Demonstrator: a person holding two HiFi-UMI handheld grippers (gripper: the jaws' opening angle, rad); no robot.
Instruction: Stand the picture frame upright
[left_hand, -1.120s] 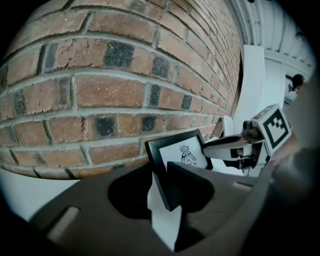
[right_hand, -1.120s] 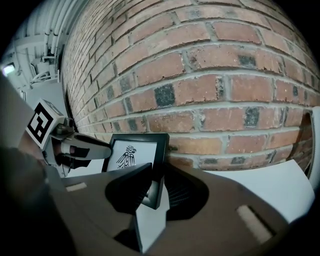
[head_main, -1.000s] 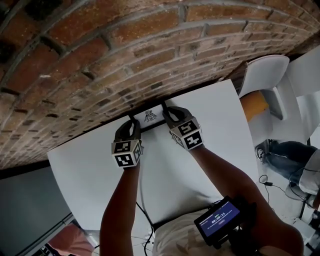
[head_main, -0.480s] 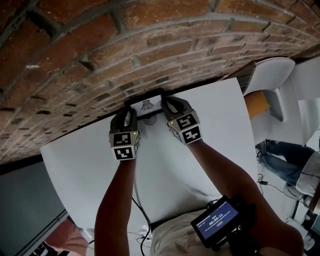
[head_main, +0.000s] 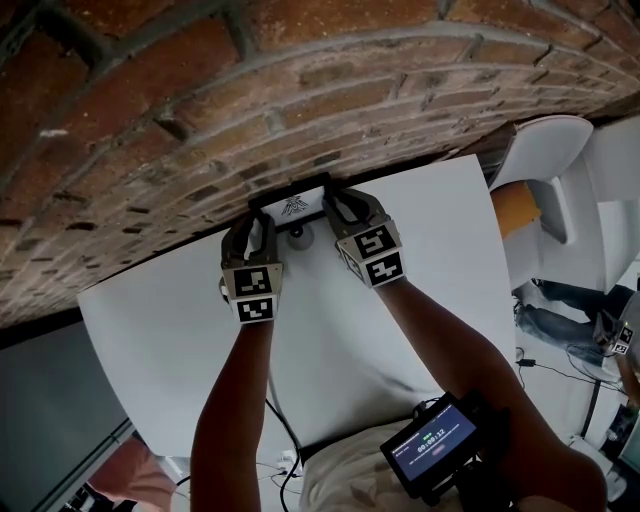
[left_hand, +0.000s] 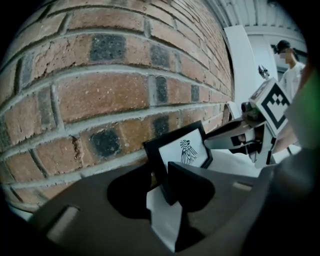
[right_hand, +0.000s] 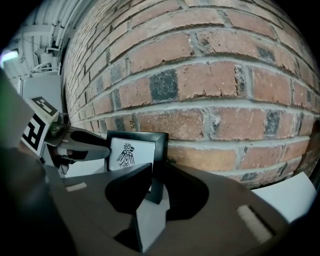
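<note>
A small black picture frame (head_main: 293, 206) with a bird print stands nearly upright on the white table (head_main: 180, 330), close to the brick wall. My left gripper (head_main: 252, 226) holds its left edge, and its jaws are easing open with the edge between them. In the left gripper view the frame (left_hand: 184, 151) sits in that gripper (left_hand: 159, 182). My right gripper (head_main: 336, 208) grips the right edge, jaws closing a little. The right gripper view shows the frame (right_hand: 131, 152) held in its jaws (right_hand: 155, 185), with the left gripper (right_hand: 75, 142) beyond.
The brick wall (head_main: 300, 90) rises right behind the frame. A white chair (head_main: 545, 150) stands off the table's right end. A handheld screen (head_main: 432, 445) hangs near the person's waist, and a cable (head_main: 280, 420) runs by the near table edge.
Both grippers have carried the frame away from me toward the wall. It has tipped up from leaning to nearly upright.
</note>
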